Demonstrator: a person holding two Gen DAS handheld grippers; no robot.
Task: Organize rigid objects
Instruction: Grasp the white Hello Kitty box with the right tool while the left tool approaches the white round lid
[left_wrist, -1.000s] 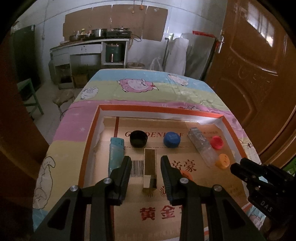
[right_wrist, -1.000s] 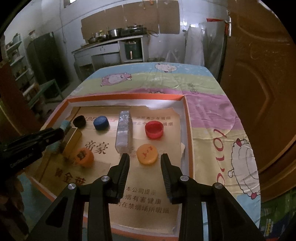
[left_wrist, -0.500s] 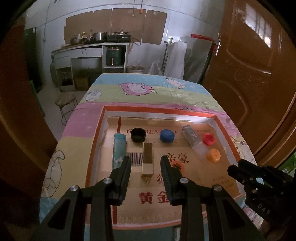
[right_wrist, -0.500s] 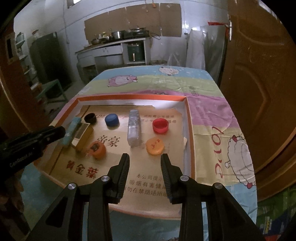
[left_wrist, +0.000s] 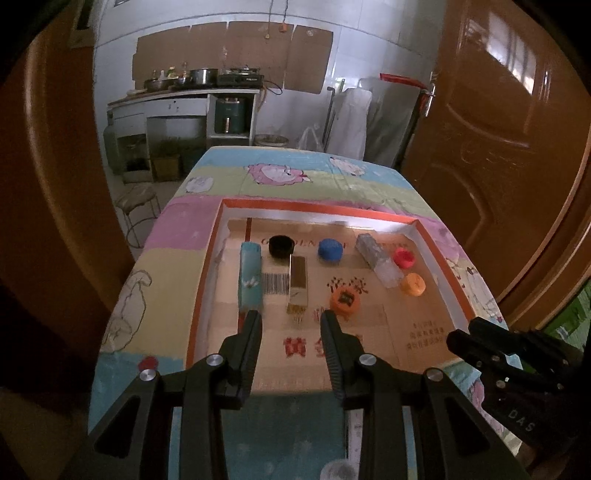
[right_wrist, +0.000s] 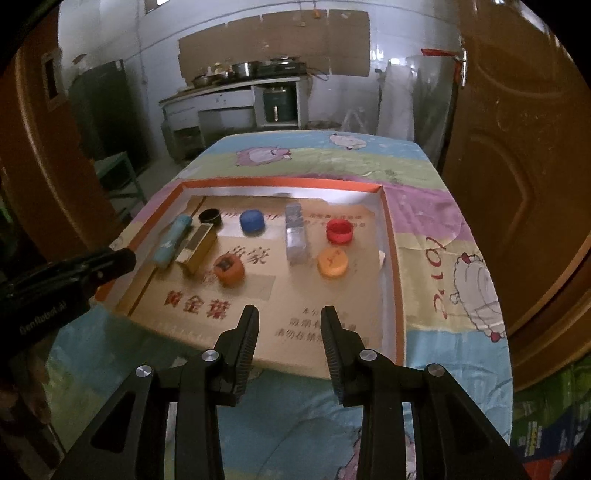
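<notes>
A shallow cardboard tray with an orange rim (left_wrist: 317, 204) (right_wrist: 391, 236) lies on the table. In it lie a teal box (left_wrist: 250, 275) (right_wrist: 173, 241), a gold box (left_wrist: 297, 282) (right_wrist: 197, 248), a clear box (left_wrist: 378, 259) (right_wrist: 296, 234), and black (left_wrist: 280, 246), blue (left_wrist: 330, 250), red (left_wrist: 403, 257), orange (left_wrist: 345, 302) and yellow-orange (left_wrist: 412, 284) caps. My left gripper (left_wrist: 291, 318) is open and empty, above the tray's near part, short of the gold box. My right gripper (right_wrist: 289, 314) is open and empty above the tray's near edge.
The table has a pastel cartoon cloth (left_wrist: 295, 173). A brown door (left_wrist: 509, 147) stands close on the right. A metal stool (left_wrist: 138, 206) stands left of the table. A kitchen counter with pots (left_wrist: 192, 96) is at the back wall.
Both grippers have drawn back toward the near edge and risen. The left one was around the gold box and now stands clear of it. All objects stay put.
</notes>
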